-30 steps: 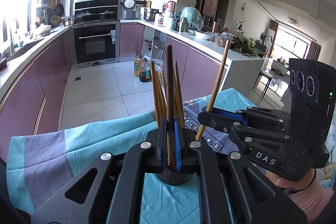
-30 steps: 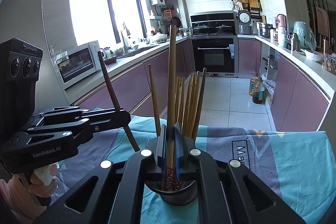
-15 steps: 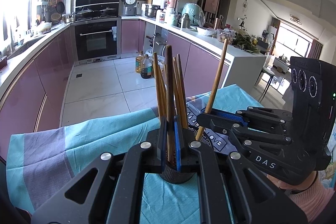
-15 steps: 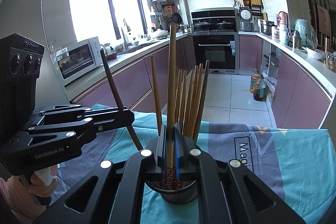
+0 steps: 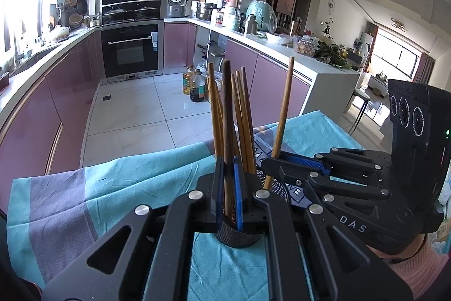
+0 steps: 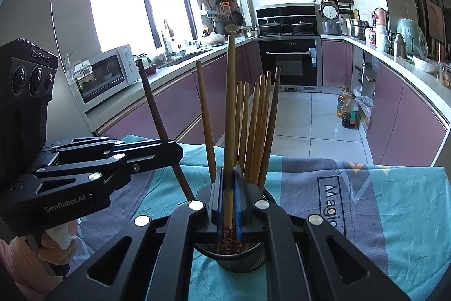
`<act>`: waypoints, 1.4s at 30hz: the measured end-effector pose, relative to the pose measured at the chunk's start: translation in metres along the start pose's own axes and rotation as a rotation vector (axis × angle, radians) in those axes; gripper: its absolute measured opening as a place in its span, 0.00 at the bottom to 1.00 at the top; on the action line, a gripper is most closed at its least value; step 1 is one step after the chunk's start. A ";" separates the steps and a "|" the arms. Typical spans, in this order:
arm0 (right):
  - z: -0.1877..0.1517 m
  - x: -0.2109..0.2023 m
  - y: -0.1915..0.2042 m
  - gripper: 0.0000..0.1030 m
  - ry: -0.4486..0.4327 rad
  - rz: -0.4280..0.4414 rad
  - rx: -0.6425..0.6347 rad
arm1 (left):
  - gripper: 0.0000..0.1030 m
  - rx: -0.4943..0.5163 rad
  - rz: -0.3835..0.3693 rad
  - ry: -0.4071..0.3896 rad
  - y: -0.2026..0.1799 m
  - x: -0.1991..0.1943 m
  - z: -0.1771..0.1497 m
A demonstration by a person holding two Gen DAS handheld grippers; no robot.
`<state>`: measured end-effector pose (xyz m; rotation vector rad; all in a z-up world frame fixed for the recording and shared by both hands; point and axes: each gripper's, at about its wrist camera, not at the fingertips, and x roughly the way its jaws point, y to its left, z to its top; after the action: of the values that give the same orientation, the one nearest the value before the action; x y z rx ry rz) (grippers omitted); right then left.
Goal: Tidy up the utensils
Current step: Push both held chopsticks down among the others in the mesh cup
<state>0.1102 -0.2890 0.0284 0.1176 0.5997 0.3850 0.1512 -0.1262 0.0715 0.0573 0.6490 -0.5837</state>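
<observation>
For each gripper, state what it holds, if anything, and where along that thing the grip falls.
Left gripper: a dark chopstick, gripped on its lower half. Right gripper: a light chopstick, gripped near its patterned lower end. Both stand over the mesh holder.

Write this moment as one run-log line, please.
left gripper: shut on dark chopstick | right gripper: shut on light chopstick | both over mesh holder

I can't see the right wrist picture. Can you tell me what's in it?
The right tool pinches a light wooden chopstick standing in a black mesh cup full of chopsticks, on a teal cloth. The left tool beside it grips a dark chopstick.
</observation>
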 end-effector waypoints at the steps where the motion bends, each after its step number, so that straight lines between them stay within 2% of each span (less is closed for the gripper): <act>1: 0.000 0.001 0.000 0.06 0.002 0.000 0.001 | 0.07 -0.002 0.000 0.000 0.000 0.001 0.000; 42: 0.000 0.022 -0.006 0.06 0.033 0.008 0.016 | 0.07 -0.027 0.002 0.027 0.013 0.039 0.000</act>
<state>0.1290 -0.2859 0.0153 0.1293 0.6352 0.3903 0.1830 -0.1340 0.0470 0.0407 0.6832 -0.5728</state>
